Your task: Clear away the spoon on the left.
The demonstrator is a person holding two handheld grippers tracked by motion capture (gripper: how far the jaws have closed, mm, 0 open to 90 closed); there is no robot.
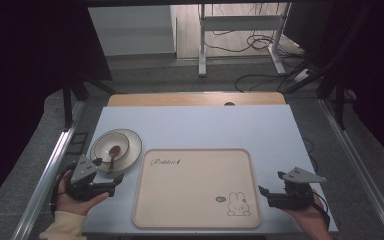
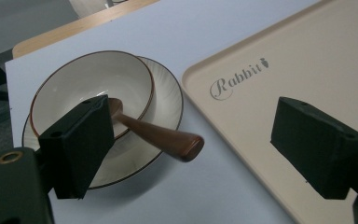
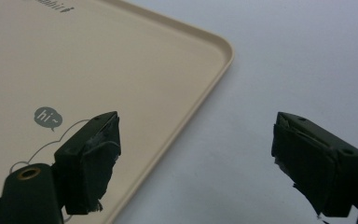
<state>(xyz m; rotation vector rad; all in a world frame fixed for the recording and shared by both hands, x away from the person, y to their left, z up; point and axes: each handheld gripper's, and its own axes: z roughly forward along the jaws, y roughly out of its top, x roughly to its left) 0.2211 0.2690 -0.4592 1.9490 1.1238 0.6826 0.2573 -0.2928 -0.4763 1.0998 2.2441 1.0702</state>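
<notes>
**Nothing moved yet, by the look of it**

Left tool (image 1: 111,181) held wide open beside the bowl (image 2: 91,88), stacked on a plate (image 2: 165,100), spoon (image 2: 158,135) resting inside. Right tool (image 1: 267,195) likewise wide, gripping nothing, near the bare tray (image 1: 195,210) on the bench (image 1: 205,125). Probably everything left to do.

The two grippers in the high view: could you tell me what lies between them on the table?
The beige tray lies between the left gripper and right gripper; the high view shows it bare.

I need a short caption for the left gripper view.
Open left tongs near a wooden spoon resting in a bowl on a plate, beside a beige tray.
</notes>
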